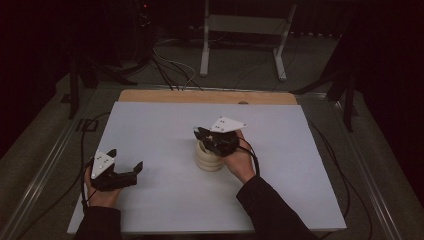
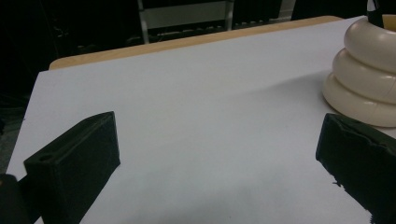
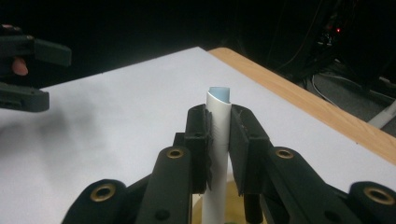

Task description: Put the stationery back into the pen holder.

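Observation:
A cream holder (image 1: pixel 209 161) made of stacked rounded rings stands upright in the middle of the white sheet (image 1: pixel 165 120); the left gripper view has it at the right edge (image 2: pixel 364 79). Directly above it, my right gripper (image 1: pixel 198 133) (image 3: pixel 219 126) is shut on a thin white rolled tube (image 3: pixel 218 105) with a pale blue inside. The tube stands upright between the pads and runs down toward the holder's mouth. My left gripper (image 1: pixel 126 159) (image 2: pixel 219 149) rests low at the sheet's left, jaws wide open with nothing between them. It also appears at the far left (image 3: pixel 44 77) of the right gripper view.
The sheet lies on a wooden board whose bare strip (image 1: pixel 200 96) shows along the far edge. Beyond the table stand a white metal frame (image 1: pixel 242 30) and loose cables (image 1: pixel 170 65) on the floor. Dark stands flank both sides.

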Demonstrator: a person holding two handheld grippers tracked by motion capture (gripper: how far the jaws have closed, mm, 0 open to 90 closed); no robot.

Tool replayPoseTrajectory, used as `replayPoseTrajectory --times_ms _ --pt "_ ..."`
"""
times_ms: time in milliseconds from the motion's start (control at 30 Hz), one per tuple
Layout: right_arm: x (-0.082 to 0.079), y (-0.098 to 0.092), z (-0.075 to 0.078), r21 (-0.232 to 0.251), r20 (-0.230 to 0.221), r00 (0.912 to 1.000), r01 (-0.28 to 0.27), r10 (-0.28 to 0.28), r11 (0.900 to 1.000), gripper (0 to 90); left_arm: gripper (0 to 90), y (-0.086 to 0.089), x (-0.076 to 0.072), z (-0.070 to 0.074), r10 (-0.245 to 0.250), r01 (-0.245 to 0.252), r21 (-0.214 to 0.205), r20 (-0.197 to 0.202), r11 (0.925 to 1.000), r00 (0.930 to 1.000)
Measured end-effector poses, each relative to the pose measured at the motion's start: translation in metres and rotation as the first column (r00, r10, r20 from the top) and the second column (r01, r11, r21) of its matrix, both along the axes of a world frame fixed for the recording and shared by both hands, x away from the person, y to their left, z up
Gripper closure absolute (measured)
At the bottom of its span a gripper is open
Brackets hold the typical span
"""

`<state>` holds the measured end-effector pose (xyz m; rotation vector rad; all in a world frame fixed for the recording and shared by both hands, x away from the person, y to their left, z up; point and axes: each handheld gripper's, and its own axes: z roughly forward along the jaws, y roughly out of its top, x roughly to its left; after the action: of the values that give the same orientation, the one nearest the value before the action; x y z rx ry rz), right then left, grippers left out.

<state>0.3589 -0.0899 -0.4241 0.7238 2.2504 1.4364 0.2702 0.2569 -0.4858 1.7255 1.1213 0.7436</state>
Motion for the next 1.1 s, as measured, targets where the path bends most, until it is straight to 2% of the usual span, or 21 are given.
replayPoseTrajectory --times_ms 567,1100 --pt "-0.001 -0.005 -0.013 -0.035 -0.028 0.9996 0.002 -0.003 0.9994 78.5 0.1 0.000 0.000 0.000 0.000 0.000 0.002 -0.002 1.0000 1.0000" --pt "0.000 -0.006 -0.019 -0.053 -0.049 0.9987 0.008 -0.010 0.9985 78.4 0.1 0.000 0.000 0.000 0.002 -0.002 0.002 -0.003 1.0000 1.0000"
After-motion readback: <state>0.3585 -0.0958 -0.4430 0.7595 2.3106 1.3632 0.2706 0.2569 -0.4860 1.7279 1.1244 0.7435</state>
